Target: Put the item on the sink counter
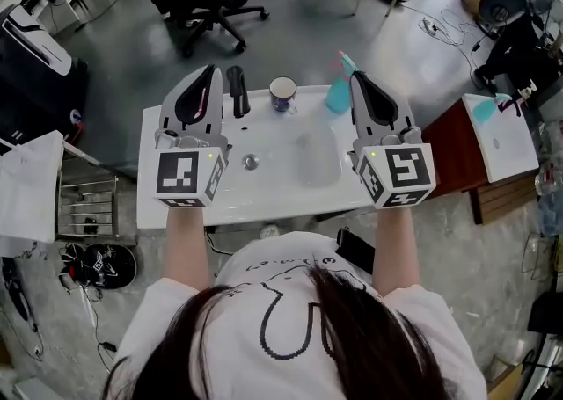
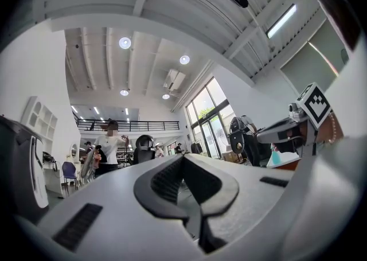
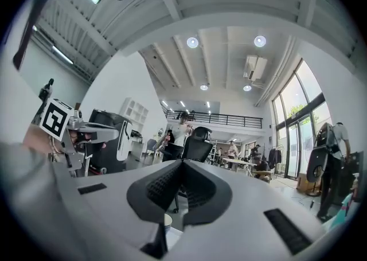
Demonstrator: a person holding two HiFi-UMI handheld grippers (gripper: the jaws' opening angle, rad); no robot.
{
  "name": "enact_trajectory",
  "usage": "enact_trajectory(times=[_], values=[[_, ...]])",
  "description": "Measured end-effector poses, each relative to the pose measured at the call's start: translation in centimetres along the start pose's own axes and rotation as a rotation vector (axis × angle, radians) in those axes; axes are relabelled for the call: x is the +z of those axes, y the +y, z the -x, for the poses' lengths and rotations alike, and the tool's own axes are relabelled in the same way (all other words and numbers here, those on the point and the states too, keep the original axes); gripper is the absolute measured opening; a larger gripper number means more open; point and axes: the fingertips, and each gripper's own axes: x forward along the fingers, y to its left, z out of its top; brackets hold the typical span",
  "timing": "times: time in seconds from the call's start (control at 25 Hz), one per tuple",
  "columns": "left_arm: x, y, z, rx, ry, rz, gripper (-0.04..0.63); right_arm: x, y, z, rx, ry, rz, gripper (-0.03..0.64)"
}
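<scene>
The left tool (image 1: 214,69) and right tool (image 1: 354,78) hover side by side, each with jaws pressed together on nothing. Below them on the white sink table (image 1: 273,192) stand a mug (image 1: 282,93) and a blue spray bottle (image 1: 338,96), beside a black tap (image 1: 237,90).

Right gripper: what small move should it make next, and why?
Probably open its fingers. The right gripper is shut and empty, close to the teal spray bottle at the sink counter's back edge, so it can grip nothing yet.
</scene>
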Motion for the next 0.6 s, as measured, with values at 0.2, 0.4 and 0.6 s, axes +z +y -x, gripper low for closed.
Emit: enact_trajectory(times=[0.2, 0.4, 0.6], values=[[0.1, 0.3, -0.3, 0.002, -0.006, -0.002, 0.009, -0.3, 0.2, -0.6, 0.005, 0.014, 0.019, 0.028], [0.1, 0.4, -0.8, 0.004, -0.005, 0.000, 0.009, -0.5, 0.1, -1.1, 0.012, 0.025, 0.033, 0.028], [-0.1, 0.5, -1.3, -0.002, -0.002, 0.000, 0.009, -0.6, -0.2, -1.5, 0.014, 0.031, 0.036, 0.028]])
